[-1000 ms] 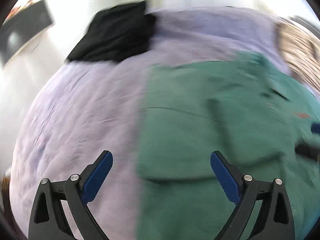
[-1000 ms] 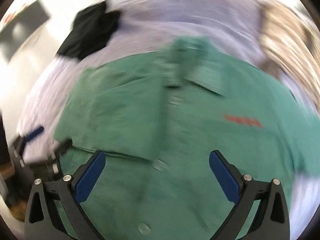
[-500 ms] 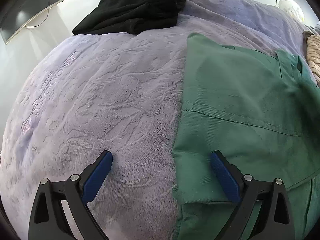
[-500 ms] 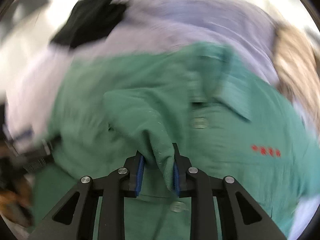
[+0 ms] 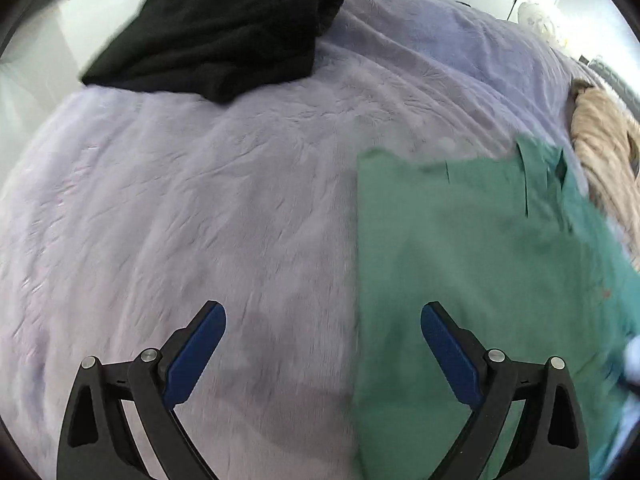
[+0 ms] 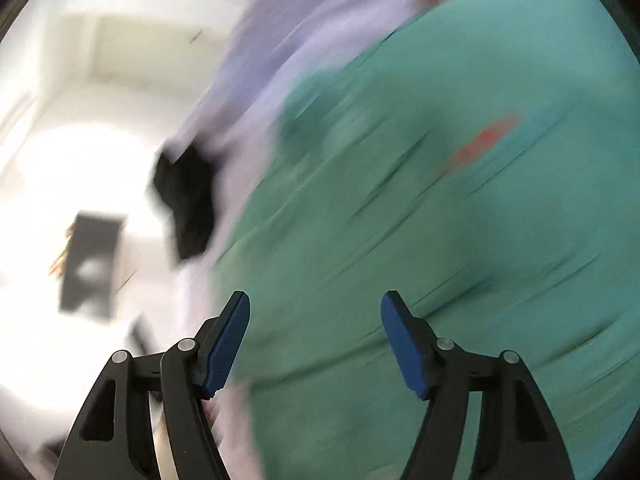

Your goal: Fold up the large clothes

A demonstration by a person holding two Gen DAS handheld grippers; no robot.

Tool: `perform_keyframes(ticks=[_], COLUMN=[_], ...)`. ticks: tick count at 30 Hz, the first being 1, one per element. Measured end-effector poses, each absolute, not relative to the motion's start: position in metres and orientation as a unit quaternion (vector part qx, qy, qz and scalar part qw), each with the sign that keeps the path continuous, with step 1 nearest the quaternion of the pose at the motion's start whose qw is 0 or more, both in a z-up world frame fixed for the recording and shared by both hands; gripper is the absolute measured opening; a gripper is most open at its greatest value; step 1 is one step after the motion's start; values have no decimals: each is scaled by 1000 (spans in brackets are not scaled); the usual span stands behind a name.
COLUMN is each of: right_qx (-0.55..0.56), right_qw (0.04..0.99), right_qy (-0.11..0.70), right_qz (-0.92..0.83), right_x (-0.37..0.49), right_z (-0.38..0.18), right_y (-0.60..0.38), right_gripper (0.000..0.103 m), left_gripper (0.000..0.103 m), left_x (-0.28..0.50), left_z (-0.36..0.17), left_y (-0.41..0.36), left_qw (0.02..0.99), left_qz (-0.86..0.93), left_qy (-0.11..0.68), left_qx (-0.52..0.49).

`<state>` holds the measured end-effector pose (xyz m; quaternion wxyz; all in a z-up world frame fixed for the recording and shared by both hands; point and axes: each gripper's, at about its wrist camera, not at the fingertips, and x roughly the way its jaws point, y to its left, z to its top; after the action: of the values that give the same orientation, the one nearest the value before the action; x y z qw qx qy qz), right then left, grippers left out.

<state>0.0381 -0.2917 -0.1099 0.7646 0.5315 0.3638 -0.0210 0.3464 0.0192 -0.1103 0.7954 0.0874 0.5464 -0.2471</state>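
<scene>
So it's a bed with a fuzzy lilac blanket (image 5: pixel 224 208). Near end: the left gripper (image 5: pixel 323 344) hangs over it, fingers spread wide, nothing between them. The right gripper (image 6: pixel 315 340) is opening, empty, above the green shirt (image 5: pixel 480 264), which lies flat on the blanket's right side. Farther back sits a black garment (image 5: pixel 224 28), and a beige knit (image 5: pixel 600 152) off right.

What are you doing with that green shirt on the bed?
A person with a gripper in each hand is folding a green shirt on a purple blanket. The left gripper hovers open over the shirt's folded edge, holding nothing. The right gripper is opening above the shirt, nothing between its fingers. A black garment lies farther back.
</scene>
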Motion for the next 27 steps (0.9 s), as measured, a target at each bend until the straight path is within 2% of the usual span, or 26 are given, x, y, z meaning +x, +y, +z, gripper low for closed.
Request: perform_keyframes(ticks=[3,6,7,8,9,10,11,12,13,17,23,27], right_qx=[571,606,617,626,628,627,626,629,637,643,616,560], right_qw=[709,670,662,657,659,662,664,662,652,648,652,663], right_qy=[405,414,410,405,401,398,397,394,396,387,428,480], right_qz=[82,112,113,110,106,103,100,102,110,134,111,129], right_x=[85,125,134,140,150,157,165,168,175,188,196,192], right_z=[-142,-178,-188,-197,-202,-204,-206,-206,-208,-209,-240,-219], right_y=[-206,-146,-135,-125,-117,-112,-109,-110,-109,-96,-76,-72], right_gripper=[73,73,73,73,73,72,68,36,2,3,3,6], left_gripper=[99,98,93,82,57,42,35,22,17,17,17,17], left_x=[375,384,384,384,380,379,377,378,380,394,396,401], left_z=[-127,-135,-137,-136,-134,-131,-127,-122,-117,-116,-130,-120], left_y=[2,-10,-12,-13,-15,-18,-20,-21,-21,-19,-16,1], left_qw=[765,764,764,765,764,764,766,766,766,767,789,801], left_qz=[-262,-264,-264,-269,-274,-278,-282,-286,-290,-292,-251,-216], left_qy=[583,584,584,581,579,574,569,564,561,559,549,549], left_qx=[74,81,76,71,77,92,103,113,120,123,115,102])
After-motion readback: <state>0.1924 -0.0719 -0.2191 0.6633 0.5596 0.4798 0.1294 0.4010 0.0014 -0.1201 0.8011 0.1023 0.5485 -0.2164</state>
